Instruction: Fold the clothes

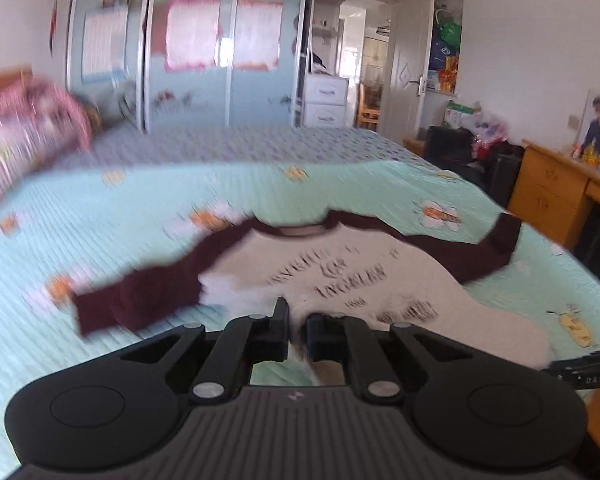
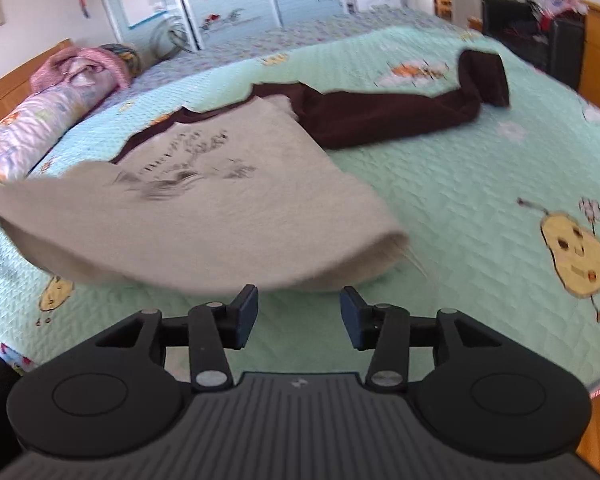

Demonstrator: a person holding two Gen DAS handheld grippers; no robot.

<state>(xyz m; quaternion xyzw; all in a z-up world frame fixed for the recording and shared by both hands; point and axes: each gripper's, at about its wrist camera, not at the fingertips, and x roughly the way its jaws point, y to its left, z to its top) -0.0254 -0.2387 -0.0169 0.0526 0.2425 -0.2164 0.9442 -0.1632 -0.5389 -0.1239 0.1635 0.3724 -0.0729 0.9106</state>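
The left gripper [image 1: 298,330] is pinched on the near hem of the shirt [image 1: 340,276], lifting it off the bed [image 1: 140,208]. The right gripper [image 2: 299,314] is apart, holding nothing. The shirt is soft, light and floppy; grab the other hem corner.

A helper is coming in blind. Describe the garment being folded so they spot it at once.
On the big bed with the mint cartoon quilt lies one long-sleeved shirt. Its body is light grey with dark printed lettering, and its dark maroon sleeves set it apart from the pink bedding roll near the headboard.
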